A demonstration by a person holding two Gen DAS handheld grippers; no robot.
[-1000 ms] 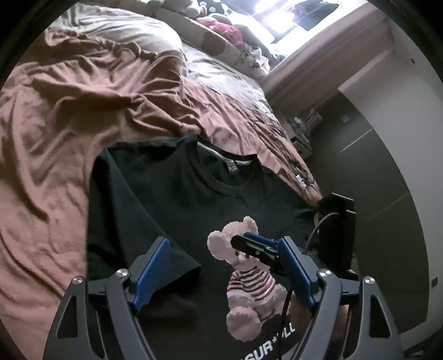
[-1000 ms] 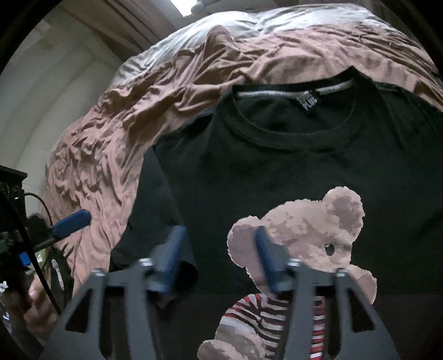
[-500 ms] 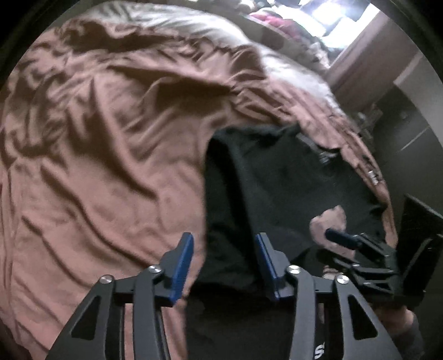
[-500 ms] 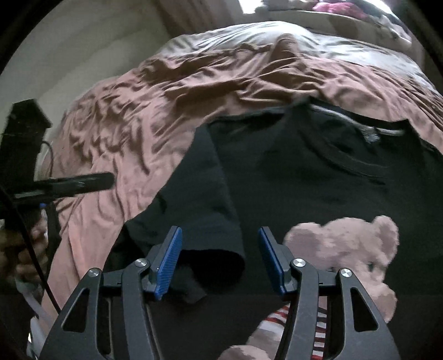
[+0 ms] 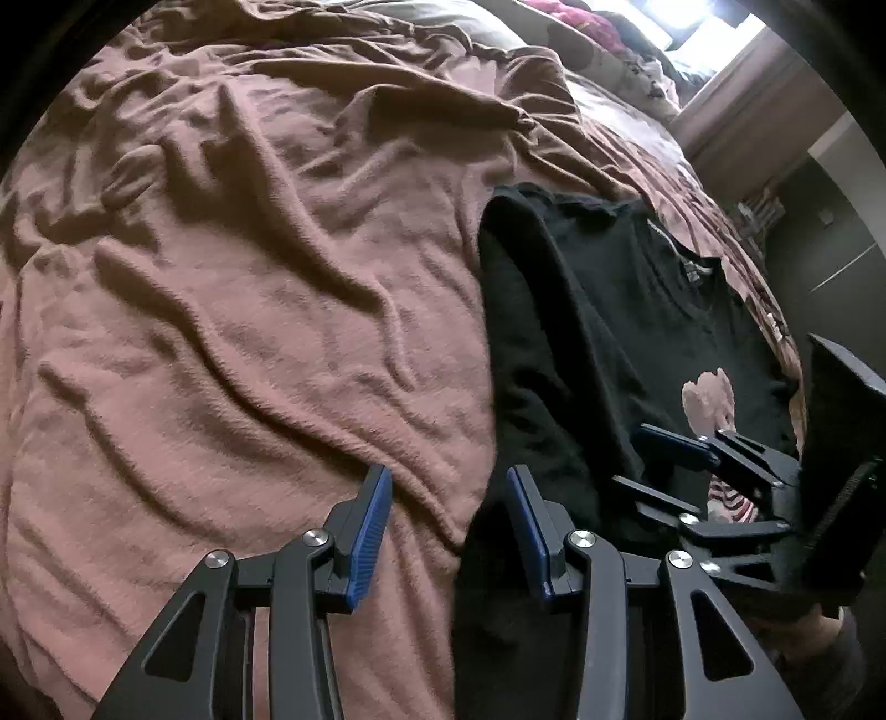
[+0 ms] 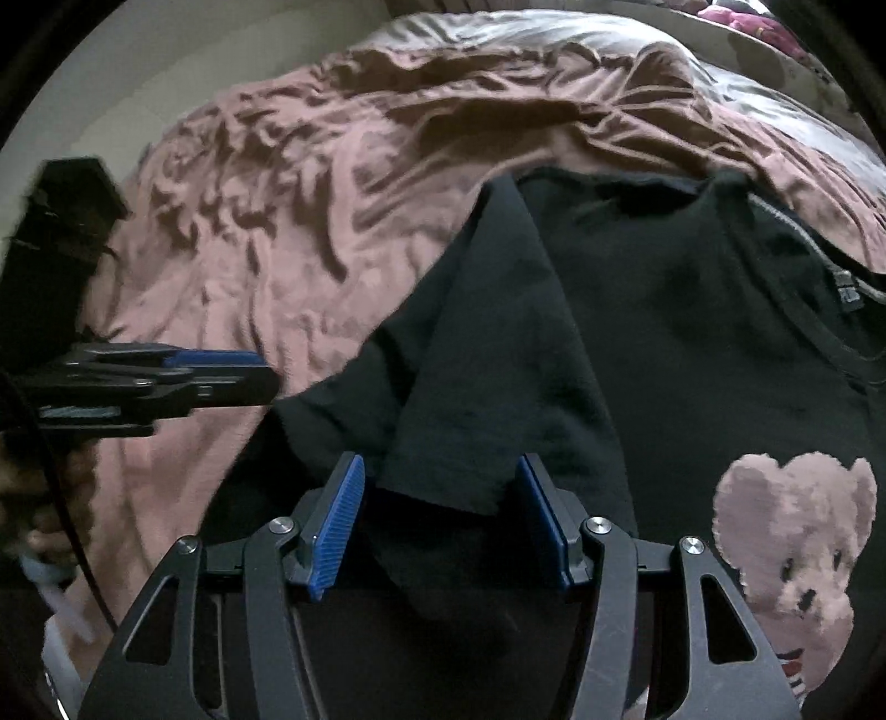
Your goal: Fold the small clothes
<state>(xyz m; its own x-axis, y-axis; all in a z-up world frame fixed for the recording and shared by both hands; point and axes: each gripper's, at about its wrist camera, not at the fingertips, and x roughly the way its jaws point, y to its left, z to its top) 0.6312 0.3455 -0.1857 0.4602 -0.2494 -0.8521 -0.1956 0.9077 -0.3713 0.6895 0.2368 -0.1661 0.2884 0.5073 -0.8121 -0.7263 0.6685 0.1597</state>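
Observation:
A black T-shirt (image 5: 609,310) with a teddy-bear print (image 6: 792,554) lies face up on a rumpled pink-brown blanket (image 5: 249,332). Its left sleeve (image 6: 487,343) is folded in over the body. My left gripper (image 5: 448,498) hovers open over the shirt's left edge, with blanket and black cloth both between its blue pads. My right gripper (image 6: 437,493) is open astride the sleeve's hem, and the pads are not pressing on it. Each gripper shows in the other's view: the right gripper (image 5: 681,448) and the left gripper (image 6: 221,376).
The blanket covers a bed that runs far to the left and back. Pillows and soft toys (image 5: 587,22) lie at its head. A dark wardrobe (image 5: 830,249) stands to the right of the bed. A person's hand (image 6: 44,526) holds the left gripper.
My left gripper's jaws have narrowed, and it has swung left and down from over the bear print to the shirt's left edge. The right gripper has slid left over the folded sleeve.

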